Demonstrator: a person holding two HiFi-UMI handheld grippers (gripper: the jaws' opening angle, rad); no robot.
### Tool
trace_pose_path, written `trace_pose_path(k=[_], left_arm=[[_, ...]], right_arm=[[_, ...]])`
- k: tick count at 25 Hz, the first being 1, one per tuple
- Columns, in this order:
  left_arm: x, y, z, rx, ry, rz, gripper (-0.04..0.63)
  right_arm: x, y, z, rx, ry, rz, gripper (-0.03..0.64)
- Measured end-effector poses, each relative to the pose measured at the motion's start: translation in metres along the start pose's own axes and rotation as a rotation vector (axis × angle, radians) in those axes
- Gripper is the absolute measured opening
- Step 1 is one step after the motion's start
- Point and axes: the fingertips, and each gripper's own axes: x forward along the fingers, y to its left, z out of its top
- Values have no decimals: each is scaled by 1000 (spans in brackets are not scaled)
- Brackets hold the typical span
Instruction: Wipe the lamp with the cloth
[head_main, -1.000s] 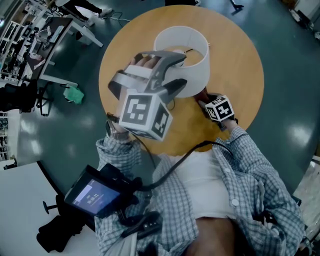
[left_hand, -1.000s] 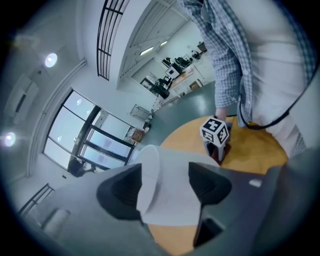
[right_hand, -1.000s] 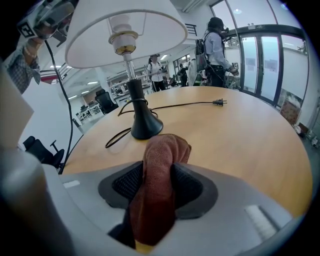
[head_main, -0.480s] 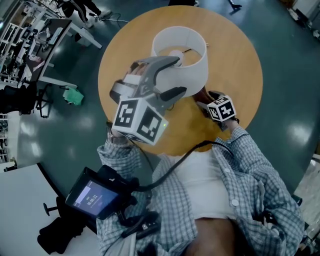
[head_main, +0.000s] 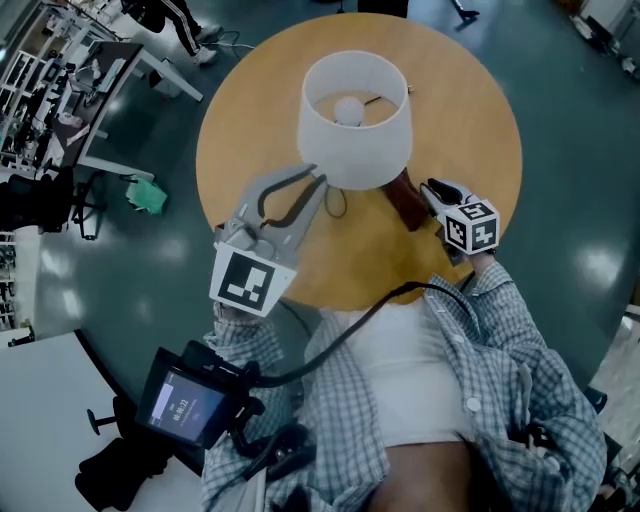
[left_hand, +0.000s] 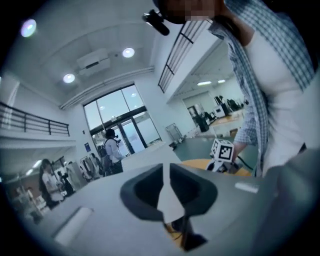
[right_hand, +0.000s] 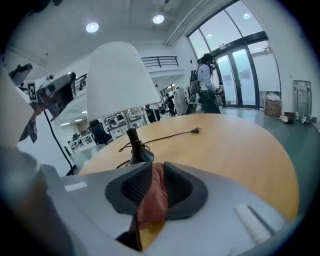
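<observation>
1. Cloth (right_hand: 152, 195) of a red-brown colour is clamped between the jaws of the right gripper (right_hand: 157, 166), which have just been closing on it. A fold hangs below them.
2. At the left gripper (left_hand: 165, 169) the jaws have just been closing too and are drawn together to a thin slit. Only a pale strip is seen in it. Whether this is the rim of the shade (head_main: 355, 160) being nipped, or the shade beyond, cannot be decided.
3. The lamp (right_hand: 125, 100) stands upright on the far half of the round table (head_main: 480, 120). The cloth is kept near and to the right of it, not yet laid on the shade. The left gripper's tips are seen at the shade's near left rim.
4. As a judgement, the lamp looks light, so it may be tilted or pushed away if the cloth is pressed from one side without support. The cloth may be pulled out, since only a fold is clamped. The cord (right_hand: 170, 134) may be caught.
5. Compared with a second ago, the left gripper has been lowered and rolled, and the shade is no longer covered by it in the head view. The right gripper has been shifted to the right.
</observation>
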Motion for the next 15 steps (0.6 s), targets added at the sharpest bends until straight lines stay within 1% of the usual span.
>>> trace_pose_path(k=[1, 3, 6, 8, 11, 15], left_arm=[[-1, -2, -6, -52, -18, 11, 15], [-1, -13, -20, -164, -33, 1, 5], [2, -37, -44, -310, -28, -52, 5], [5, -52, -59, -377, -50, -62, 5], [10, -77, -77, -436, -46, -59, 5], [18, -111, -90, -566, -65, -70, 5]], right_arm=[[-5, 3, 6, 15, -35, 7, 58], [-14, 17, 17, 27, -93, 40, 6], [-29, 47, 30, 13, -151, 107, 4], [-37, 60, 35, -16, -173, 111, 4], [-45, 71, 39, -78, -201, 83, 5], [-51, 88, 32, -107, -206, 107, 3]])
